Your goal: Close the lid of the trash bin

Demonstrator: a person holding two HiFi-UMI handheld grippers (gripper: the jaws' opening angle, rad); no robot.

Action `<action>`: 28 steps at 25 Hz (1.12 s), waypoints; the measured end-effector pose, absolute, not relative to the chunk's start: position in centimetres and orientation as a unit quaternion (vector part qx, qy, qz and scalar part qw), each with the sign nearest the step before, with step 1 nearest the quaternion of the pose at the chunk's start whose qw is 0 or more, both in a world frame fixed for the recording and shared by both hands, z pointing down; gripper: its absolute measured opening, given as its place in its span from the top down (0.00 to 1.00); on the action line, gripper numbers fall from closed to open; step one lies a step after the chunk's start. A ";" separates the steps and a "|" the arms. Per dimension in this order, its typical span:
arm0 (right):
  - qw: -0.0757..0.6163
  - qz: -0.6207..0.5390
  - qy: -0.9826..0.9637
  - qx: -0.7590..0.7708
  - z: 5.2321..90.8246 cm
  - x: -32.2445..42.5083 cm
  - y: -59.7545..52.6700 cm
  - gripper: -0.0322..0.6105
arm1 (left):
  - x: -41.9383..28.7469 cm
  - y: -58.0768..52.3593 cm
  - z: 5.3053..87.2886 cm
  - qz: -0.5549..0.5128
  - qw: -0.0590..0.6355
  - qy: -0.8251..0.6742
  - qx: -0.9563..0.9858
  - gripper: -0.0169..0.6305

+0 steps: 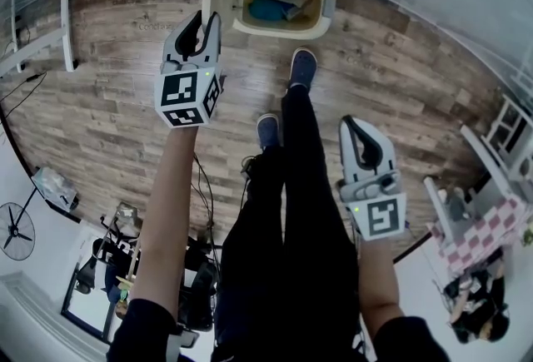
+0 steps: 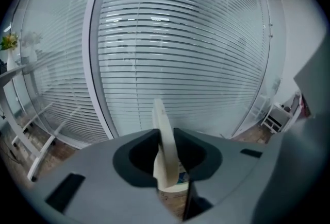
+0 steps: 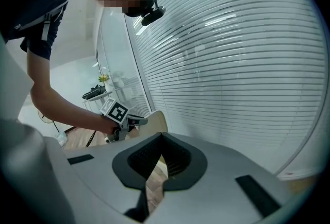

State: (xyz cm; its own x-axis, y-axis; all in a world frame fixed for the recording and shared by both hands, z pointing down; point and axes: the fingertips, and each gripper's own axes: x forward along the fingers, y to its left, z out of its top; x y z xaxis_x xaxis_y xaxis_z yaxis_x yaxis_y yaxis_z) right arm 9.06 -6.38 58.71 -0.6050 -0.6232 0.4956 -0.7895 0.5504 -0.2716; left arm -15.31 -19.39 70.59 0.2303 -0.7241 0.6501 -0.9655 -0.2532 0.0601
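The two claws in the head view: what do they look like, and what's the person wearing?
The left claw and right claw are light grey shells with black insides, each ending in a cube of black-and-white square markers. Clothing: dark short sleeves, dark trousers and blue shoes.

- In the left gripper view, the grey body of the left gripper (image 2: pixel 165 131) hides the lower part of the lid (image 2: pixel 161 115). It also hides nearly all of the trash bin (image 2: pixel 171 192), of which only a tan sliver shows.
- In the right gripper view, the body of the right gripper (image 3: pixel 161 136) covers the trash bin, and only the lid's rounded top edge shows.
- In the head view, the blue and pale contents (image 1: pixel 275 7) of the bin are too small to identify.
- Both forearms run off the bottom edge of the head view.
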 end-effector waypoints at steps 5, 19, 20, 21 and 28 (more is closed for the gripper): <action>0.174 0.245 -0.859 0.415 59.0 9.7 -6.6 0.95 | -12.3 -19.4 70.6 0.265 0.212 -0.537 0.772 0.81; 0.179 0.236 -0.841 0.453 59.1 12.2 -8.2 0.95 | -5.1 -19.7 72.0 0.279 0.180 -0.480 0.812 0.76; 0.177 0.237 -0.840 0.454 59.2 12.2 -8.3 0.95 | -4.5 -19.7 72.3 0.280 0.180 -0.475 0.815 0.75; 0.176 0.239 -0.840 0.454 59.2 12.1 -8.4 0.95 | -3.8 -19.6 72.6 0.281 0.181 -0.468 0.818 0.75; 0.173 0.248 -0.837 0.457 60.0 12.2 -8.8 0.95 | 0.6 -19.3 75.6 0.303 0.180 -0.406 0.843 0.76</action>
State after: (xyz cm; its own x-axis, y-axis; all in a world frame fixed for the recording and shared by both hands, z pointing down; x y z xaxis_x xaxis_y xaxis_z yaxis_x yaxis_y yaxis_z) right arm 12.16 -8.82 60.04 -0.5234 -0.6784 0.5156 -0.8498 0.4599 -0.2576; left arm 0.59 -19.29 75.64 0.4869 -0.5762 0.6565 -0.7940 -0.6052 0.0577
